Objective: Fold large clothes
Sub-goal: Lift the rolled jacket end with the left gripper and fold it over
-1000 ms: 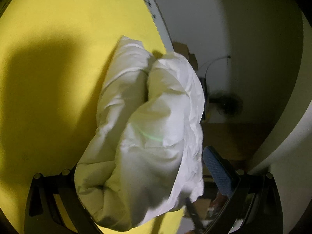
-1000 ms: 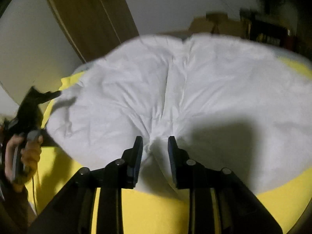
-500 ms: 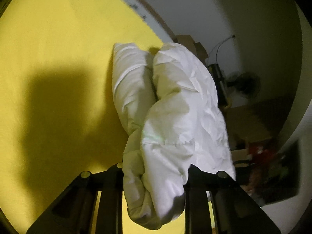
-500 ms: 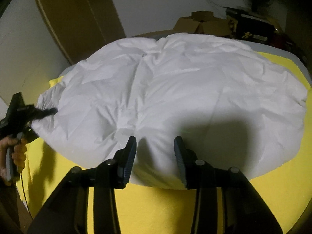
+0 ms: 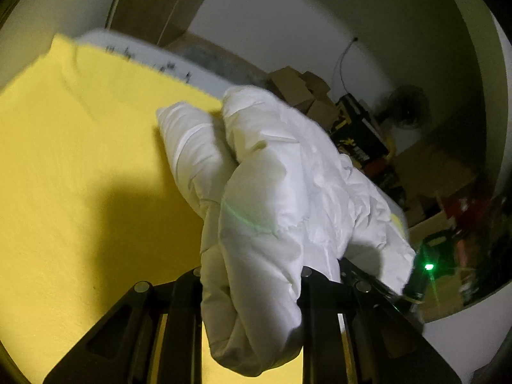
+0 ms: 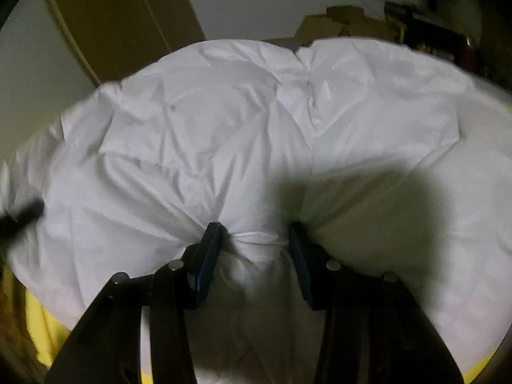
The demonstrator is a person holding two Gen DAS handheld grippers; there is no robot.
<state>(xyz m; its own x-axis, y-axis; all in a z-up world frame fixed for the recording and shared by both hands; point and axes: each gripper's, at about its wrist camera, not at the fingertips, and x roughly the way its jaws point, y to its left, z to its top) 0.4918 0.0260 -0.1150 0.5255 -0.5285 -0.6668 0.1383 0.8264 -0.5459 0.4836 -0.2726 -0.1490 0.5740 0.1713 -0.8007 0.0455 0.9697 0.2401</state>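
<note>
A thick white quilted comforter (image 5: pixel 275 185) lies folded on a yellow sheet (image 5: pixel 80 166). In the left wrist view its bunched end fills the space between the fingers of my left gripper (image 5: pixel 252 291), which is closed on it. In the right wrist view the comforter (image 6: pixel 224 128) spreads wide and puffy. My right gripper (image 6: pixel 256 233) has its jaws apart with a bunch of the comforter's edge between the blue pads, pressing into the fabric. The left gripper's tip shows dark at the far left of the right wrist view (image 6: pixel 22 214).
The yellow sheet covers a bed with a white mattress edge (image 5: pixel 153 60) at the back. Cardboard boxes (image 5: pixel 300 89) and dark clutter stand beyond the bed at right. A wooden door (image 6: pixel 121 16) stands behind at left. A green light (image 5: pixel 428 267) glows at the right.
The right gripper has moved forward into the comforter's edge and its jaws have widened around a bunch of fabric. The left gripper has closed on the comforter's end and tilted upward, showing more of the room.
</note>
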